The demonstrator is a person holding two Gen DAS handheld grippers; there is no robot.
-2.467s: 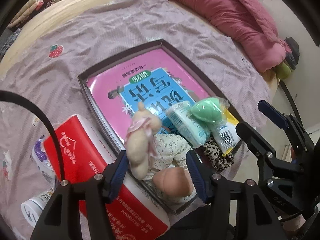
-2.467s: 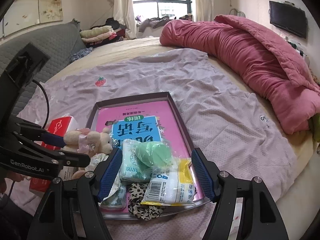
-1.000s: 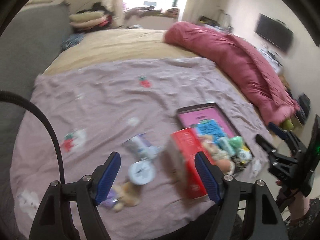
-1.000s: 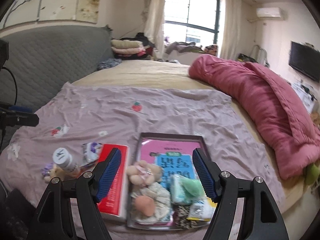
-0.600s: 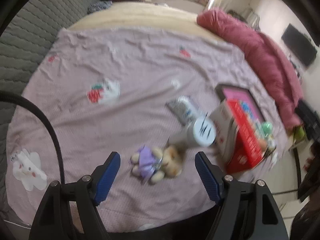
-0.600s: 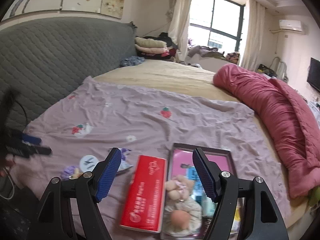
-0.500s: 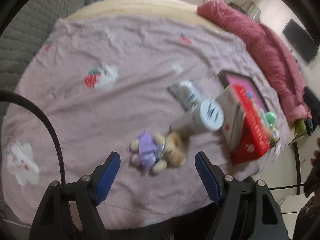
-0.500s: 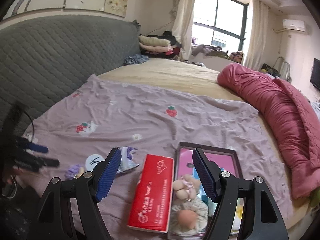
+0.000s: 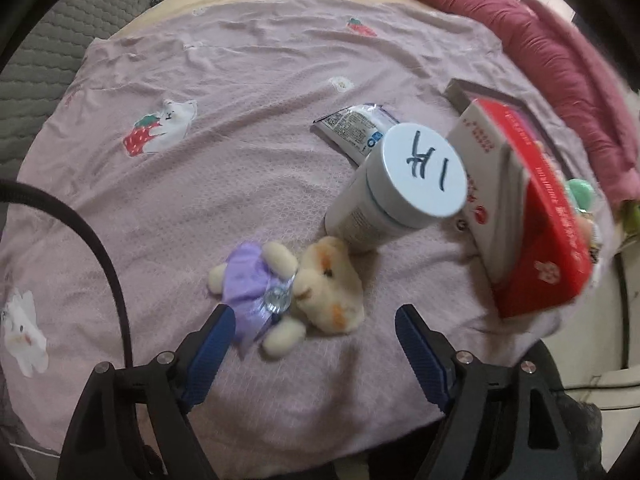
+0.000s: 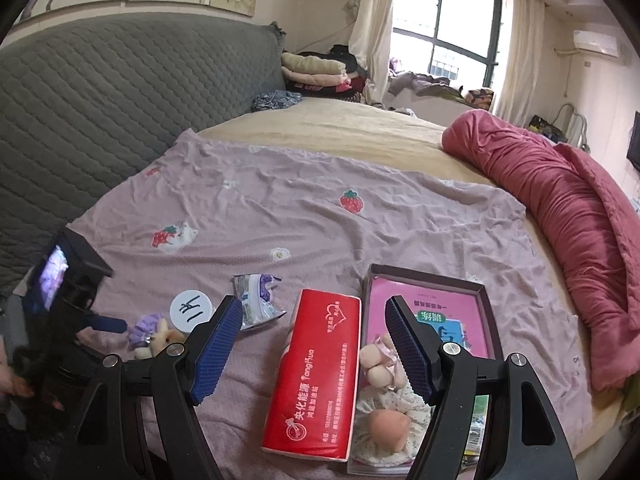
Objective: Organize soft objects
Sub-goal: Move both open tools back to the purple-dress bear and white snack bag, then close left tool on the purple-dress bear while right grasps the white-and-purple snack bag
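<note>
A small plush bear in a purple dress (image 9: 292, 288) lies on the lilac bedsheet, just ahead of my open, empty left gripper (image 9: 312, 332). It also shows in the right wrist view (image 10: 154, 334), at the left. My right gripper (image 10: 314, 346) is open and empty above a red tissue pack (image 10: 316, 376). Beside the pack a dark tray (image 10: 424, 278) lined with a pink book holds a cream plush (image 10: 380, 364), a doll in a floral dress (image 10: 390, 416) and other soft items.
A white-lidded canister (image 9: 396, 188) stands next to the bear's head. A foil wipes packet (image 9: 354, 130) lies beyond it. The red tissue pack (image 9: 524, 216) is at the right. A pink quilt (image 10: 568, 216) runs along the right side. A grey headboard (image 10: 100, 84) is at the left.
My left gripper swung left, away from the tray, and came down close over the purple-dressed bear. My right gripper pulled back and up from the tray. Both stayed open.
</note>
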